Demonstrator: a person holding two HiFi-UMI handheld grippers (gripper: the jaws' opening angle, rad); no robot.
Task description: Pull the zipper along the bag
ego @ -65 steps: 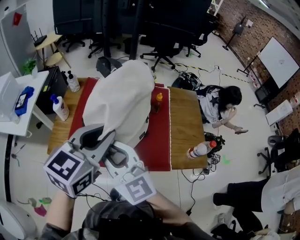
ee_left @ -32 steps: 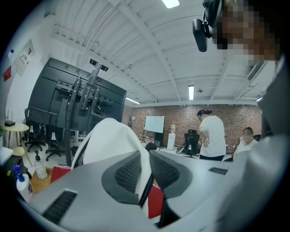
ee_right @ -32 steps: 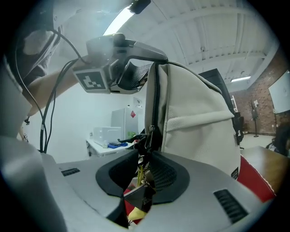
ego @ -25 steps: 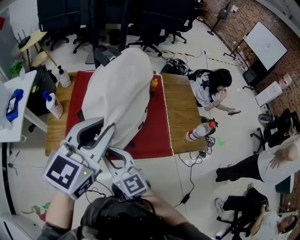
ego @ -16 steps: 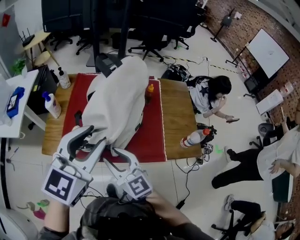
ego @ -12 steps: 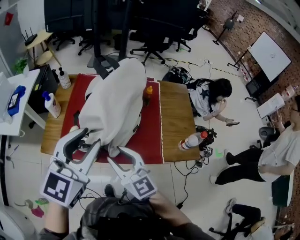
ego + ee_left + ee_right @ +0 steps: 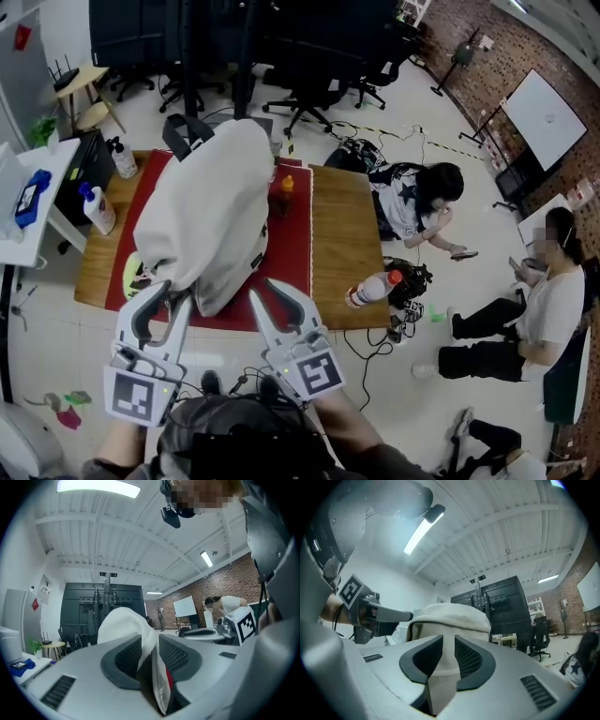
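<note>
Right hand-held gripper (image 7: 277, 305) is higher and further right than half a second back. My left hand-held gripper (image 7: 159, 314) has edged in. Both jaw pairs have just been closing.

Head view: white bag (image 7: 211, 216) lies on the red cloth (image 7: 291, 253) over the table (image 7: 342, 234), near end towards me, a gripper either side of it.

Left gripper view: bag edge hangs between half-open jaws, against one pad, dark gap at the other. Not pinched yet, I judge.

Right gripper view: cream fabric fills the narrow gap and looks gripped, likely to hold the bag taut. Zipper not made out.
</note>
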